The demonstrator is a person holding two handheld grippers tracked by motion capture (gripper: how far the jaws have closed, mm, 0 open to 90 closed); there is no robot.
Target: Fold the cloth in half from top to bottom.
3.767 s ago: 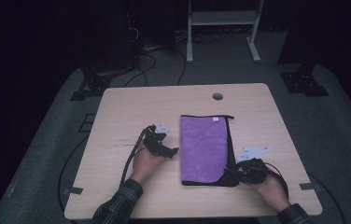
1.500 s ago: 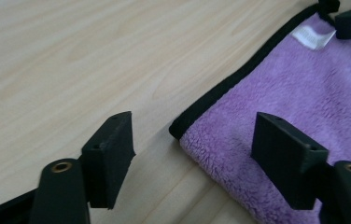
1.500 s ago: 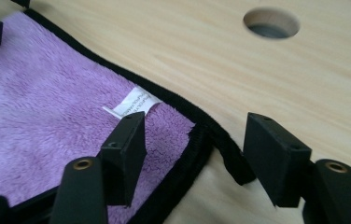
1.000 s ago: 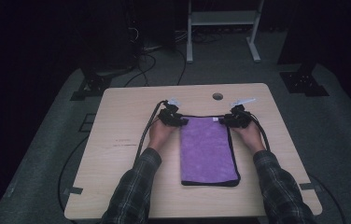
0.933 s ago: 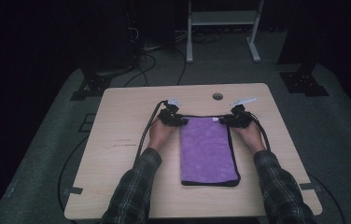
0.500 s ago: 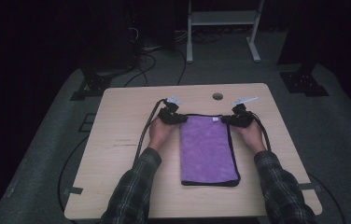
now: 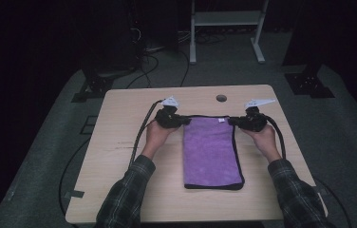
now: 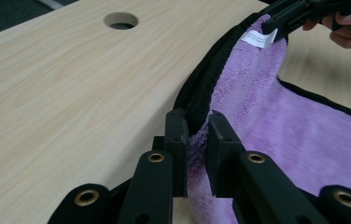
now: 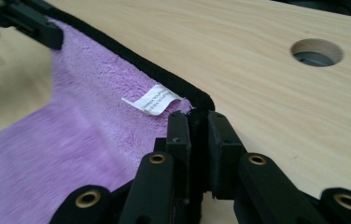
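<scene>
Purple towel (image 7: 212,152) lies lengthwise on the middle of the wooden table (image 7: 119,156), a folded oblong of fluffy microfibre edged all round with black binding. Its far edge is lifted off the wood at both corners while the near end lies flat. A small white label (image 9: 151,101) is sewn into the far edge near the right corner. The pile looks soft and slightly matted; the binding is a dense, ribbed band. The table top is pale, straight-grained laminate with a round cable hole (image 7: 221,98) just beyond the towel. The left gripper (image 7: 184,120) has just been closing its jaws and now pinches the far left corner, the black pads pressed on the bound edge with the fabric bunched between them. The right gripper (image 7: 233,122) has likewise just been closing and clamps the far right corner just beside the label. Both forearms, in plaid sleeves (image 7: 124,199), reach forward along either side of the towel, the hands turned inward toward each other.
</scene>
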